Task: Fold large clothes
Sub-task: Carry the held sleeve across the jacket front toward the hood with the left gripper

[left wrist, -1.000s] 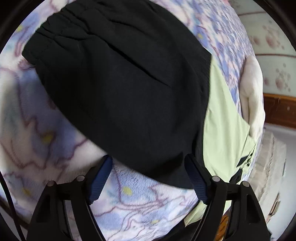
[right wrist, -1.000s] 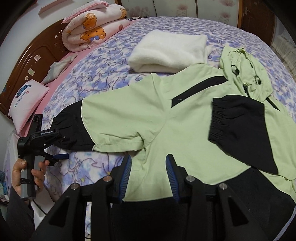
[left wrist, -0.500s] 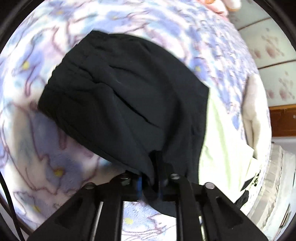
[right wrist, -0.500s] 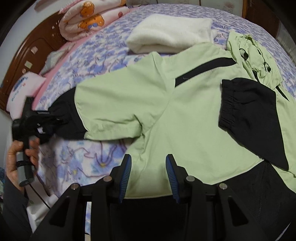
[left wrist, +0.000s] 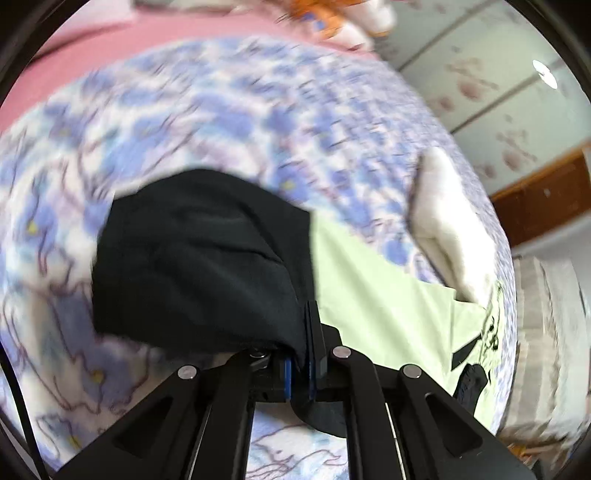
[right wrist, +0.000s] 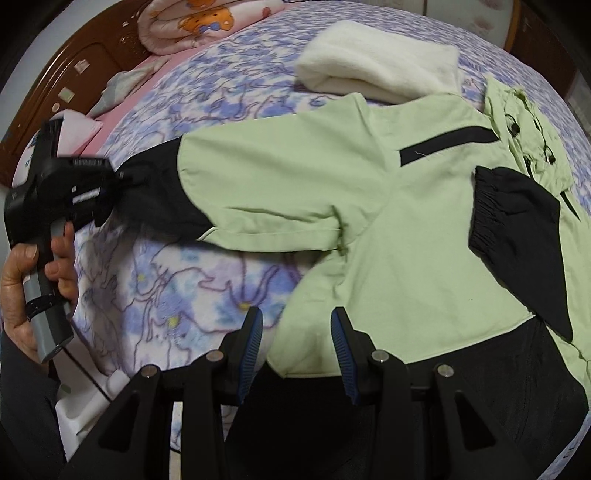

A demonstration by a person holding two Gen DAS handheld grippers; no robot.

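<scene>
A light green jacket (right wrist: 417, 229) with black cuffs and hem lies spread on the bed. Its right sleeve (right wrist: 517, 229) is folded across the body. My left gripper (left wrist: 301, 354) is shut on the black cuff (left wrist: 199, 266) of the left sleeve and lifts it off the bedspread; it also shows in the right wrist view (right wrist: 107, 184), held by a hand at the far left. My right gripper (right wrist: 295, 332) is open and empty, above the jacket's lower left corner near the black hem (right wrist: 443, 398).
A folded white fleece (right wrist: 380, 62) lies beyond the jacket's shoulder. A rolled pink bear quilt (right wrist: 195, 26) and a pillow (right wrist: 77, 129) lie by the wooden headboard (right wrist: 70, 77). The purple flowered bedspread (right wrist: 177, 295) covers the bed.
My left gripper closed on the black cuff and lifted it, pulling the sleeve up and inward. My right gripper stayed open and moved slightly closer to the jacket's hem.
</scene>
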